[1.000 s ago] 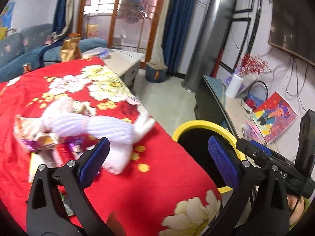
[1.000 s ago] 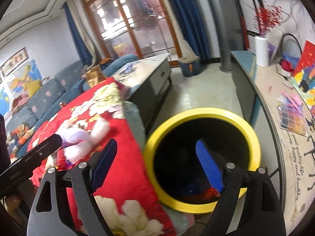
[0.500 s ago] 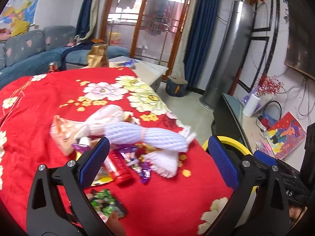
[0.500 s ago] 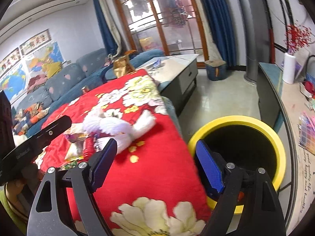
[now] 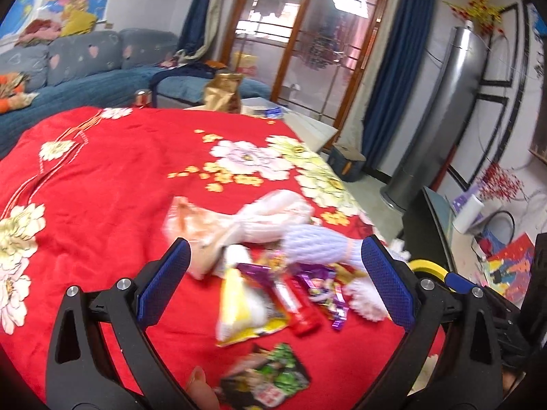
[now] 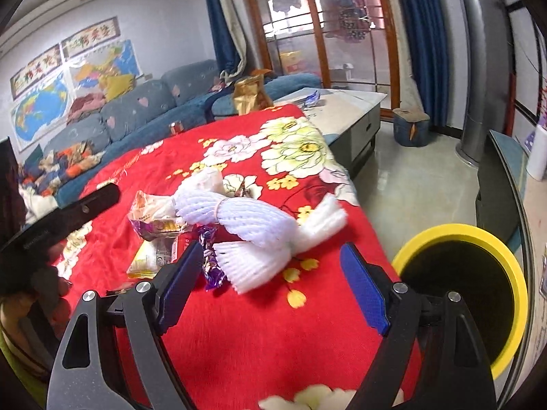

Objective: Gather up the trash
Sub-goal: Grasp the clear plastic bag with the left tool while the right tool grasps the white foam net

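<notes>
So both grippers are hanging wide apart over the pile, nothing pinched in either one. The left gripper point(image 5: 273, 285) is spreading its blue knurled pads either side of the trash, and the right gripper point(image 6: 271, 290) is doing the same a bit further over, with the pile just ahead of its left finger.

The trash is sitting right in front of the left gripper's tips: a bundle of white foam fruit netting point(image 5: 307, 242), ribbed and squishy looking, tied in the middle with its ends fanning out like a bow. Beside it, a crinkly see-through plastic bag point(image 5: 191, 218) is lying to the front-left. Closer in, between the fingers, a yellow and white snack packet point(image 5: 246, 311) is lying flat, a glossy red tube-shaped wrapper point(image 5: 297, 307) is angling across it, and shiny purple candy wrappers point(image 5: 324, 287) are twisting off to the right. Nearest of all is a dark foil packet with green print point(image 5: 270, 372), pretty blurry.

Everything is resting on a plush red blanket with big pale flowers point(image 5: 102, 177). A round bin with a yellow rim point(image 6: 478, 294) and a black inside is standing on the floor just right of the right gripper, off the blanket's edge.

Further ahead, a blue sofa point(image 5: 85, 68) is running along the wall, with wood-framed glass doors point(image 5: 307, 51) behind a low grey table point(image 6: 348, 109)
</notes>
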